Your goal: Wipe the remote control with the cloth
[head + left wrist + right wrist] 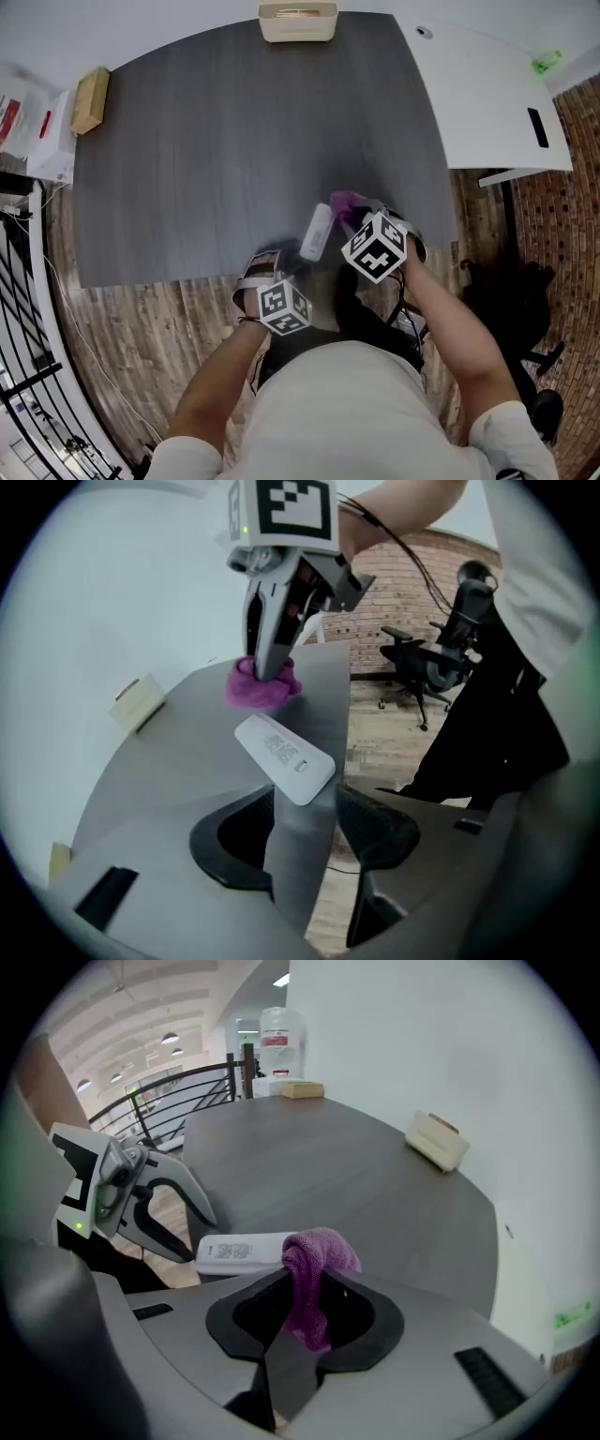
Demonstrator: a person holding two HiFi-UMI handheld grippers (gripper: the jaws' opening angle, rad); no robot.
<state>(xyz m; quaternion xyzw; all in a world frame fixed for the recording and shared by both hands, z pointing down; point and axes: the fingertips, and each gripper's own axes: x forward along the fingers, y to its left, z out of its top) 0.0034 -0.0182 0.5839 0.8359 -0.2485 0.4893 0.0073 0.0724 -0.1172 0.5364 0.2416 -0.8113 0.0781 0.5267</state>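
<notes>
Right gripper clamping purple cloth, jaws pressing together on it. Cloth hanging just beside white remote control, which is lying flat near grey table edge. Left gripper hovering behind remote, jaws apart, empty.

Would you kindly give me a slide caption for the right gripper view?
Right hand-held gripper shut on a purple cloth beside the white remote on the grey table; left hand-held gripper open.

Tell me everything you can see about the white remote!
The remote control is slim, white and looks plastic, with a small grey printed patch facing up. It lies flat on the dark grey table near its front edge. The left gripper, jaws open, doesn't hold it; the purple cloth is by one end.
</notes>
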